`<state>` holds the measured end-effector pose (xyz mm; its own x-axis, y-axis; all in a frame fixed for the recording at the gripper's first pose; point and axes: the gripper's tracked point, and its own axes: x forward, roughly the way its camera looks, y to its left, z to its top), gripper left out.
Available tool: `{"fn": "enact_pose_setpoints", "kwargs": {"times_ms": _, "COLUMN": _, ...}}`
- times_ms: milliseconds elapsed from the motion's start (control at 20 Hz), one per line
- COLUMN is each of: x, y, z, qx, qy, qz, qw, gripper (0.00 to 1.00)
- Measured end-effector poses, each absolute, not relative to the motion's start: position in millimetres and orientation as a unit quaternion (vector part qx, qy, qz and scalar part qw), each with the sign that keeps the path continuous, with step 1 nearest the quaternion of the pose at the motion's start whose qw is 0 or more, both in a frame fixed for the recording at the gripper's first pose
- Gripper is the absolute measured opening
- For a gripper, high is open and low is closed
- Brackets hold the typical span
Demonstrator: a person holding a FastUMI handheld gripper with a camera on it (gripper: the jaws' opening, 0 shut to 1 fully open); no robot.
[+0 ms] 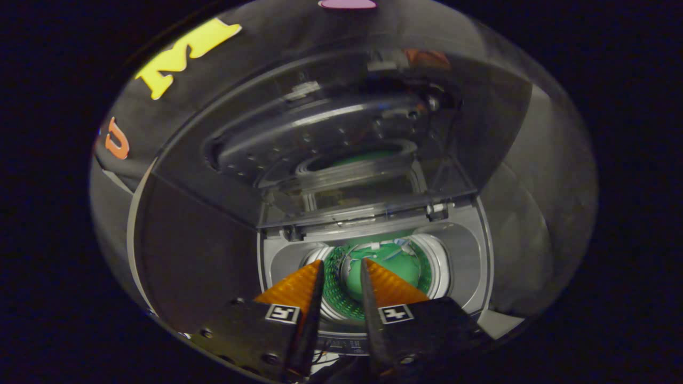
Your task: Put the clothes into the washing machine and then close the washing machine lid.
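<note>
Item: top-loading washing machine (469, 250), grey body, seen from above and in front. Lid (341, 144): raised, standing open at the far side of the tub opening, hinged along its near lower edge; its dark glossy panel mirrors the drum rim and a patch of green. Drum (333, 290): round, perforated wall, lying directly beyond the fingers in the middle of the grey top deck. Clothes (397, 261): a green garment resting inside the drum, with a few pale, small patches at its far edge; what those patches are cannot be told. Gripper (341, 269): poised above the near rim of the drum, fingertips parted by a narrow gap, nothing between them, the green garment showing through the gap; released, grasping nothing. Fingers (291, 290): not touching the garment or the lid. Control strip (344, 344): dark band on the machine's near edge, partly hidden behind the gripper body.
</note>
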<state>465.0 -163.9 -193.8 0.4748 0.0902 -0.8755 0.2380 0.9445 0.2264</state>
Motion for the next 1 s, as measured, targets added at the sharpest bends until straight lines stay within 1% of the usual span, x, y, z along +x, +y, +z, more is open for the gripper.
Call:
{"fn": "enact_pose_setpoints", "kwargs": {"times_ms": 50, "x": 470.8, "y": -163.7, "z": -185.8, "qx": 0.15, "qy": 0.505, "qz": -0.04, "qw": 0.849, "gripper": 0.53}}
{"fn": "enact_pose_setpoints", "kwargs": {"times_ms": 100, "x": 471.8, "y": -161.4, "z": -178.1, "qx": 0.139, "qy": 0.499, "qz": -0.038, "qw": 0.854, "gripper": 0.56}}
{"fn": "enact_pose_setpoints", "kwargs": {"times_ms": 150, "x": 476.7, "y": -160.3, "z": -169.3, "qx": 0.128, "qy": 0.492, "qz": -0.034, "qw": 0.86, "gripper": 0.64}}
{"fn": "enact_pose_setpoints", "kwargs": {"times_ms": 350, "x": 477.5, "y": -146.0, "z": -108.9, "qx": 0.096, "qy": 0.458, "qz": 0.003, "qw": 0.884, "gripper": 0.65}}
{"fn": "enact_pose_setpoints", "kwargs": {"times_ms": 600, "x": 526.3, "y": -137.2, "z": -27.4, "qx": 0.084, "qy": 0.382, "qz": 0.043, "qw": 0.919, "gripper": 0.65}}
{"fn": "enact_pose_setpoints", "kwargs": {"times_ms": 650, "x": 537.1, "y": -136.9, "z": -16.1, "qx": 0.078, "qy": 0.367, "qz": 0.053, "qw": 0.925, "gripper": 0.67}}
{"fn": "enact_pose_setpoints", "kwargs": {"times_ms": 750, "x": 563.1, "y": -142.2, "z": -5.8, "qx": 0.06, "qy": 0.344, "qz": 0.05, "qw": 0.936, "gripper": 0.86}}
{"fn": "enact_pose_setpoints", "kwargs": {"times_ms": 850, "x": 586.9, "y": -145.6, "z": -0.3, "qx": 0.043, "qy": 0.33, "qz": 0.04, "qw": 0.942, "gripper": 0.9}}
{"fn": "enact_pose_setpoints", "kwargs": {"times_ms": 1000, "x": 612.3, "y": -148.6, "z": -12.2, "qx": 0.045, "qy": 0.352, "qz": 0.014, "qw": 0.935, "gripper": 0.9}}
